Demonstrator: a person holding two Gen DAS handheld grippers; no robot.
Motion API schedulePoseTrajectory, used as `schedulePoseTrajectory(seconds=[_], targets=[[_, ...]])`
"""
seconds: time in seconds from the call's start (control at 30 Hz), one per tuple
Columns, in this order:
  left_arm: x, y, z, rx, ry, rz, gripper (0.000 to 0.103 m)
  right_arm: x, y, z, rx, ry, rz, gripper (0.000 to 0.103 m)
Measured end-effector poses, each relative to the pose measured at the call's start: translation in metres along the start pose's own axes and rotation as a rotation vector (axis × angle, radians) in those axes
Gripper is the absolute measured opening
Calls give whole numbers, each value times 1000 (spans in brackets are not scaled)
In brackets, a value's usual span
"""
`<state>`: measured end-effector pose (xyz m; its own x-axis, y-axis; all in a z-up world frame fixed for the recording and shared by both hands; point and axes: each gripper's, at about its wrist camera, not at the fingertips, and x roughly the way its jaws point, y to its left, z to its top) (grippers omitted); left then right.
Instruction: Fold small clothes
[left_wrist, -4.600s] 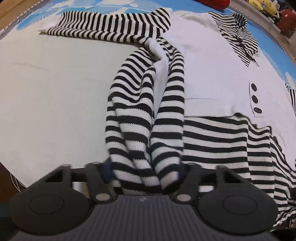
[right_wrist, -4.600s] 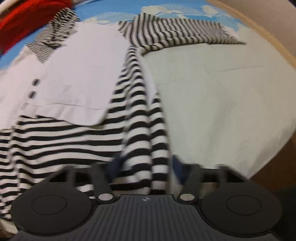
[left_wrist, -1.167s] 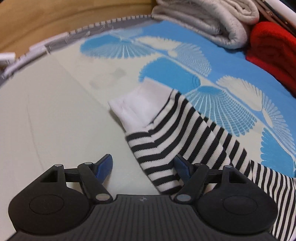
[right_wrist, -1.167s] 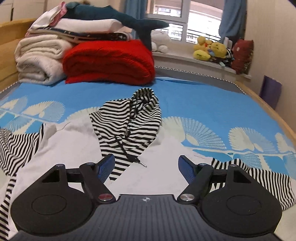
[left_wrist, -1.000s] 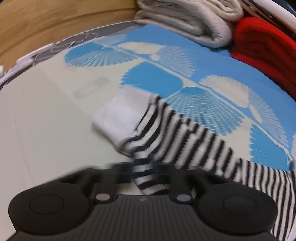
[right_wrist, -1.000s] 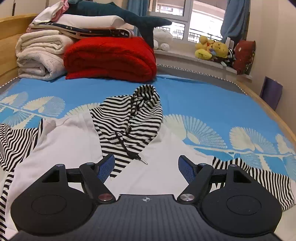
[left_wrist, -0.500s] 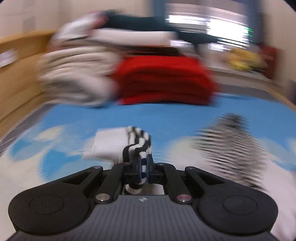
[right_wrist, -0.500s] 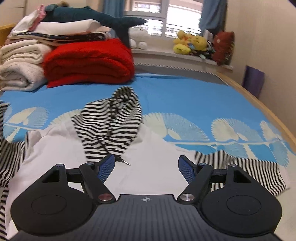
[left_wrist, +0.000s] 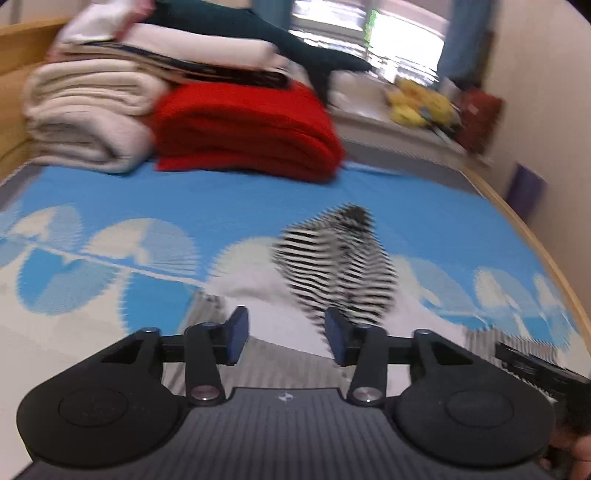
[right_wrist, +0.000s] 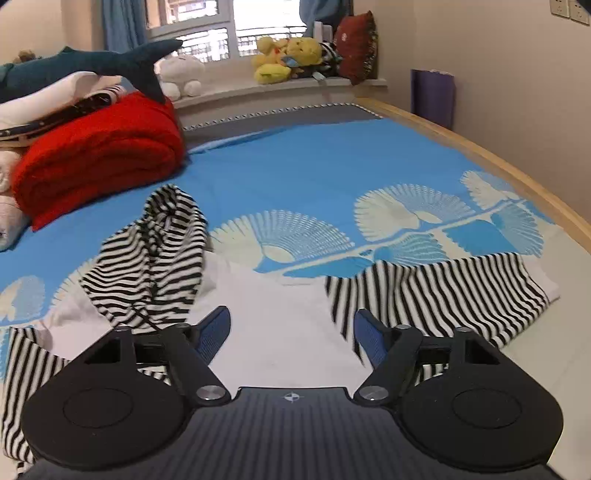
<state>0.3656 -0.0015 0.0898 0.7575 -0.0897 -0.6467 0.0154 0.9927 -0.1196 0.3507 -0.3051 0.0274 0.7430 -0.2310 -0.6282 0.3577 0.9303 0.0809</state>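
A small white hooded top with black-and-white striped sleeves and hood lies flat on the bed. In the right wrist view its striped hood (right_wrist: 151, 258) is at the left, its white body (right_wrist: 280, 325) in the middle and its right striped sleeve (right_wrist: 443, 295) stretches out to the right. My right gripper (right_wrist: 291, 332) is open and empty above the white body. In the blurred left wrist view my left gripper (left_wrist: 284, 332) is open and empty, just before the hood (left_wrist: 340, 258); striped cloth (left_wrist: 207, 314) lies under it.
A folded red blanket (right_wrist: 96, 155) and beige blankets (left_wrist: 85, 114) are stacked at the head of the bed, with a plush shark (right_wrist: 92, 66) on top. Plush toys (right_wrist: 288, 55) sit on the window sill. The wooden bed edge (right_wrist: 517, 173) runs along the right.
My left gripper was shut on the left striped sleeve and carried it over toward the body; now it is open and the sleeve is let go. My right gripper stayed open, drifting slightly right.
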Motion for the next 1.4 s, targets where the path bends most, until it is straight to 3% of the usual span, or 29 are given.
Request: schedulePoseTrajectory(seconds=[0.07,0.13,0.2,0.27,0.37,0.5,0.63,0.77,0.87,0.93,1.03,1.1,1.23,1.4], targets=[[15,24,-13,-50,40,81,51,1,1,2,6,11,46,35],[38,45,-16,-99,175,176,44,5,0,2,34,32,96,32],[48,56,-12,-118,166,176,44,12,0,0,57,68,117,34],[59,53,-7,-68,164,213,44,27,3,-5,70,159,155,35],[67,46,-11,-24,183,203,45,53,9,-20,88,311,217,54],[77,39,-15,-20,202,192,45,74,24,-47,66,462,140,58],[71,24,-7,23,151,136,47,84,35,-63,71,508,129,58],[62,19,1,87,102,117,50,93,46,-74,39,496,76,64],[72,25,-2,84,152,128,50,92,58,-74,-2,472,58,64],[78,31,-2,60,179,129,50,90,62,-75,-8,460,54,57],[77,34,2,45,172,115,50,89,64,-73,-2,440,69,30],[74,35,5,37,159,94,50,87,69,-71,-21,420,82,5],[73,37,5,31,163,99,50,76,75,-64,-52,350,90,3],[74,36,5,24,172,101,50,42,65,-29,-11,129,145,3]])
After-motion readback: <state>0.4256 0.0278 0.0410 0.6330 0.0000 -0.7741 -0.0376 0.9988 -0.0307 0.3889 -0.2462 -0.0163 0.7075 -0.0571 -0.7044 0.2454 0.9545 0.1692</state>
